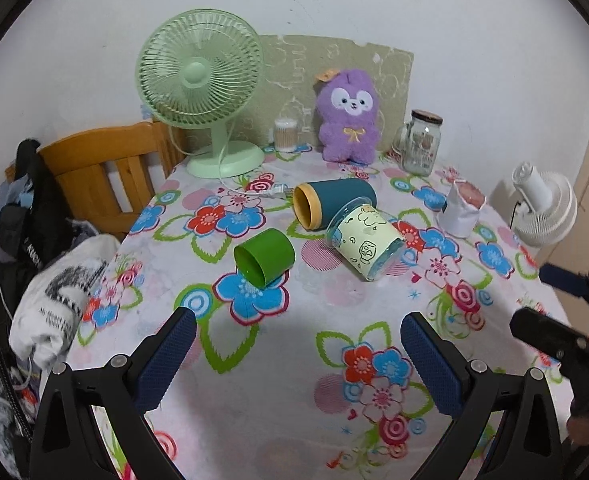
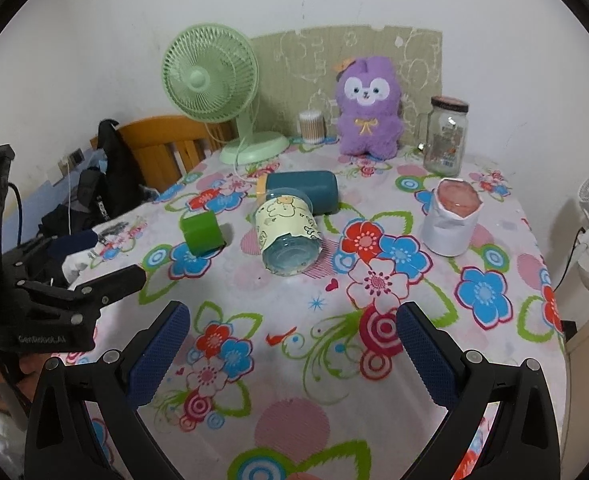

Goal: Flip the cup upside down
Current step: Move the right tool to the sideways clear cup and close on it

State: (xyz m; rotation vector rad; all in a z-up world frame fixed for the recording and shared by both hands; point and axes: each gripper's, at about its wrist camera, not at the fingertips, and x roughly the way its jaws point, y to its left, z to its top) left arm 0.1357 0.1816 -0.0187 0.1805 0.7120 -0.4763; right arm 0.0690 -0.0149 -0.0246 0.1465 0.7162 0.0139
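Both wrist cams low, same table.

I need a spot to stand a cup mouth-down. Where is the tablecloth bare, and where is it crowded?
Free: the near stretch of tablecloth between both open hand-held grippers and the lying green cup and clear cartoon-label cup. Also the patch between that clear cup and the white paper-wrapped cup.

Crowded: mid-table, where the teal cup touches the clear one, and the back row along the wall.
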